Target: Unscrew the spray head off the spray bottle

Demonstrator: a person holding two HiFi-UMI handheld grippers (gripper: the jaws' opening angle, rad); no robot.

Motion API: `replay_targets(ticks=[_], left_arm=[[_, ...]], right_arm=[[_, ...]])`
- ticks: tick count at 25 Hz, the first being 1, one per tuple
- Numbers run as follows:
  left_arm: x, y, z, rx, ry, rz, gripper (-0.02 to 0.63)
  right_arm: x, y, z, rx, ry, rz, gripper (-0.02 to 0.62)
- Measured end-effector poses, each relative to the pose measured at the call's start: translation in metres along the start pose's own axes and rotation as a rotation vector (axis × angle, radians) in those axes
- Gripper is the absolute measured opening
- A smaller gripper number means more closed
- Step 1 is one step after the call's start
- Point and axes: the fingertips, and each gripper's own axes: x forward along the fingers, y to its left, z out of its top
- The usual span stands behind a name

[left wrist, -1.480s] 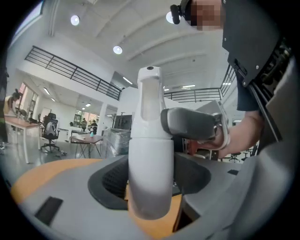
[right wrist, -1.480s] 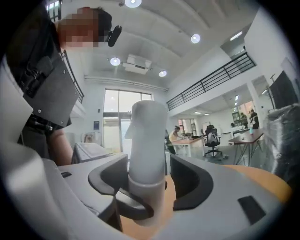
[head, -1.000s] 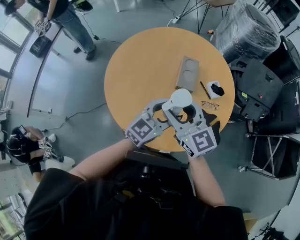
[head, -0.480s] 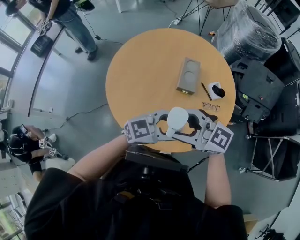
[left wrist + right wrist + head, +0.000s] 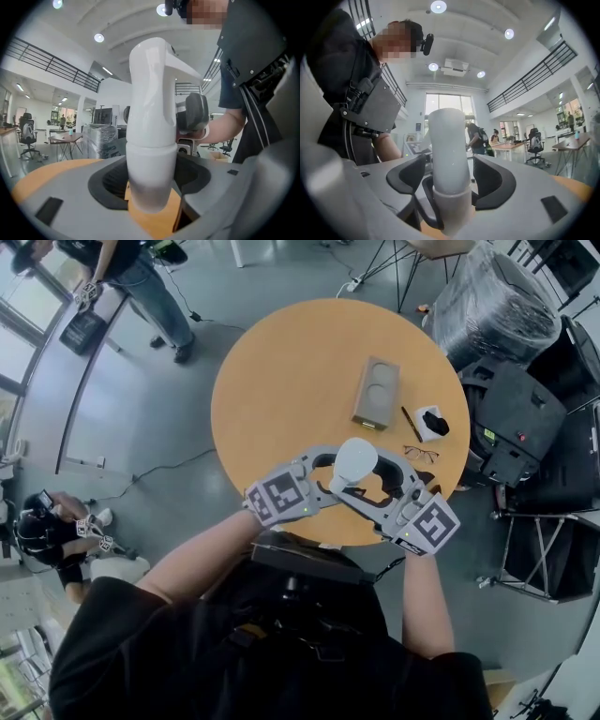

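A white spray bottle [image 5: 356, 463] stands upright near the front edge of the round wooden table [image 5: 281, 381]. From the left, my left gripper [image 5: 330, 480] is shut on the bottle's body [image 5: 149, 164], its dark pads against both sides below the spray head [image 5: 154, 70]. My right gripper [image 5: 375, 486] comes in from the right at the height of the spray head [image 5: 447, 150]. Its jaws are opening. The head stands between them with a gap on each side [image 5: 450, 183].
Behind the bottle lie a grey box [image 5: 377, 392], a pen [image 5: 410, 420], a small white and black object [image 5: 432, 420] and a pair of glasses [image 5: 420, 452]. A wrapped bundle [image 5: 497, 296] and black cases [image 5: 525, 418] stand right of the table. People stand at upper left [image 5: 122, 268].
My right gripper has swung from in front of the bottle round to its right side, and its jaws have come off the spray head. The left gripper and bottle have barely shifted.
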Motion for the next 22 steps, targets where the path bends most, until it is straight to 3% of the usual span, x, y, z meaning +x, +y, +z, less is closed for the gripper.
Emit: replay_targets(ticks=[5,7,16,22], left_arm=[[-0.001,0.030,-0.010,-0.023,0.071,0.163,0.305],[-0.004,0.043,-0.012,-0.038,0.092,0.231,0.305],[-0.003,0.064,-0.019,-0.067,0.131,0.414,0.307],[-0.007,0.068,-0.020,-0.079,0.133,0.454,0.307]], right_arm=[[-0.010,-0.029,0.004,-0.038,-0.020,-0.276,0.321],[-0.006,-0.033,0.004,-0.047,-0.013,-0.341,0.319],[0.015,-0.045,-0.012,-0.032,0.052,-0.514,0.319],[0.022,-0.058,-0.015,-0.028,0.064,-0.576,0.307]])
